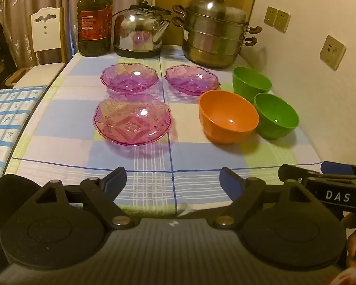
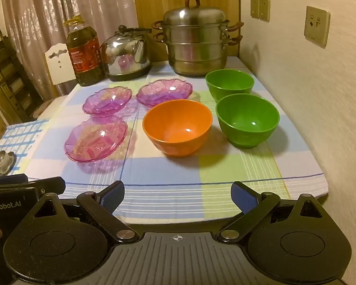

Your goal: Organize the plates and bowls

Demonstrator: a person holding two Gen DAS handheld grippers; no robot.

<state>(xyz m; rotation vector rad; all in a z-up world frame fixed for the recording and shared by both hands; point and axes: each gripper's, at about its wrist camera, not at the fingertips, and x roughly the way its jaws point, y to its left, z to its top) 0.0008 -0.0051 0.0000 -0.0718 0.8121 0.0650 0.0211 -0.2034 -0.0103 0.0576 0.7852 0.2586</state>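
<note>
Three clear purple plates lie on the checked tablecloth: a near one (image 1: 132,121) (image 2: 96,138), a far left one (image 1: 129,77) (image 2: 107,99) and a far right one (image 1: 192,79) (image 2: 164,92). An orange bowl (image 1: 228,116) (image 2: 177,128) stands beside two green bowls, one near (image 1: 276,115) (image 2: 247,120) and one far (image 1: 252,83) (image 2: 229,84). My left gripper (image 1: 173,180) is open and empty over the near table edge. My right gripper (image 2: 178,196) is open and empty, also at the near edge; it also shows in the left wrist view (image 1: 320,185).
An oil bottle (image 1: 95,19) (image 2: 84,52), a steel kettle (image 1: 140,29) (image 2: 124,55) and a stacked steel steamer pot (image 1: 213,30) (image 2: 197,40) stand along the table's far edge. A wall with sockets (image 2: 316,26) runs along the right. A white chair (image 1: 47,30) stands far left.
</note>
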